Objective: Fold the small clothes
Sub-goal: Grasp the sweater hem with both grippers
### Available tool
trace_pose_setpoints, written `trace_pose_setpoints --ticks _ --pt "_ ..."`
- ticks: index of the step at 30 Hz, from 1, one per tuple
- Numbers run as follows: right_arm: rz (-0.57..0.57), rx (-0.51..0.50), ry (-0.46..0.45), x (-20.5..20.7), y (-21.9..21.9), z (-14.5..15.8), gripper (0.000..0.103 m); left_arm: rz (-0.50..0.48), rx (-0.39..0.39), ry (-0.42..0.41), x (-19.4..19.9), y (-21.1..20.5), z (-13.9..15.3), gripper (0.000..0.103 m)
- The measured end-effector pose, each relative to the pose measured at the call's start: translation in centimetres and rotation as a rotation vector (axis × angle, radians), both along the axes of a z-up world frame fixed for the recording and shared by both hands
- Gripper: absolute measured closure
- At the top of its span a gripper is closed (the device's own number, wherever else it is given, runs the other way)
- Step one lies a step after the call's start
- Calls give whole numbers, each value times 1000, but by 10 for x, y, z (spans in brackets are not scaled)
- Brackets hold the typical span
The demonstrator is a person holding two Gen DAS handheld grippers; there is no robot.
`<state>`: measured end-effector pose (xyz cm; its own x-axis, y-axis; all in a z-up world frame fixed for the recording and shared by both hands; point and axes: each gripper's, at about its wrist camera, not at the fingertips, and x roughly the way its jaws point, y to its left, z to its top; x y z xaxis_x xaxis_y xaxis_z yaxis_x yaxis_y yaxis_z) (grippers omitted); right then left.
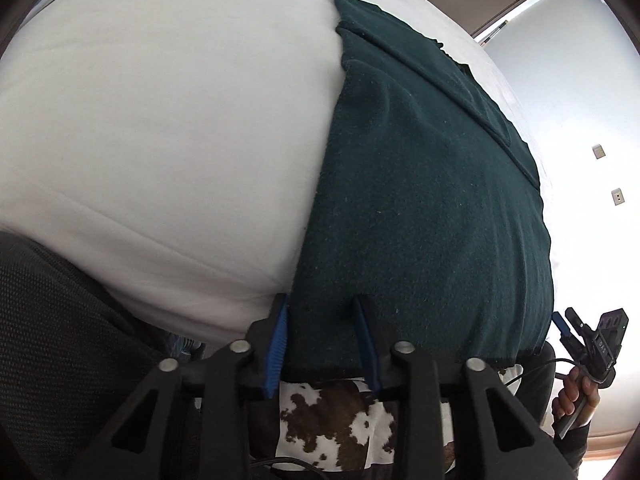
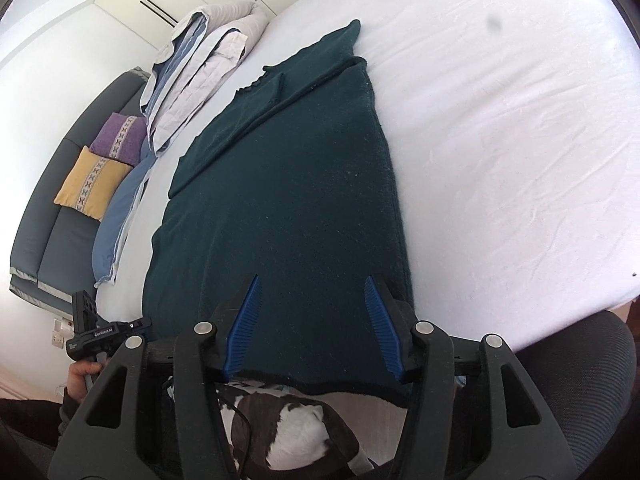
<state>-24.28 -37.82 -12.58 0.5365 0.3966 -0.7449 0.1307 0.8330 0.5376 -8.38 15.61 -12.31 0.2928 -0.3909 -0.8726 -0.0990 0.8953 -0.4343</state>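
Observation:
A dark green knitted garment [image 1: 420,180] lies flat on the white bed [image 1: 160,120], with a folded layer along its far side. My left gripper [image 1: 320,300] stands at its near left corner. The left pad [image 1: 276,344] sits along the garment's edge and the right pad [image 1: 366,344] dents the fabric, which stays flat between them. In the right wrist view my right gripper [image 2: 311,278] is open over the near right corner of the garment [image 2: 288,184], jaws wide, with fabric beneath them. Each view shows the other gripper [image 1: 580,332] [image 2: 104,336] in a hand.
Folded bedding and pillows [image 2: 200,64] are stacked at the far left of the bed [image 2: 500,120]. A grey sofa holds a yellow cushion [image 2: 92,188] and a purple one [image 2: 120,136]. A cow-pattern rug [image 2: 288,432] lies below the bed edge. A dark mesh chair [image 2: 580,380] stands close by.

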Motion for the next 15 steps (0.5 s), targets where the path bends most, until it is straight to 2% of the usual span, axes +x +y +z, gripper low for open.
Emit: trace_pose_setpoints --ticks 2,5,8,13,15 --pt "9 -19 17 -1 1 2 52 2 -13 4 0 0 0 83" --pt "8 -53 44 -8 -2 4 52 0 -20 5 0 1 0 91" --pt "-2 -74 69 -16 -11 5 52 6 -25 -3 0 0 1 93" --pt "9 -92 166 -21 -20 -10 52 11 -23 -15 -2 -1 4 94" --pt "22 -89 193 -19 -19 -17 57 11 -23 -18 -4 -1 5 94"
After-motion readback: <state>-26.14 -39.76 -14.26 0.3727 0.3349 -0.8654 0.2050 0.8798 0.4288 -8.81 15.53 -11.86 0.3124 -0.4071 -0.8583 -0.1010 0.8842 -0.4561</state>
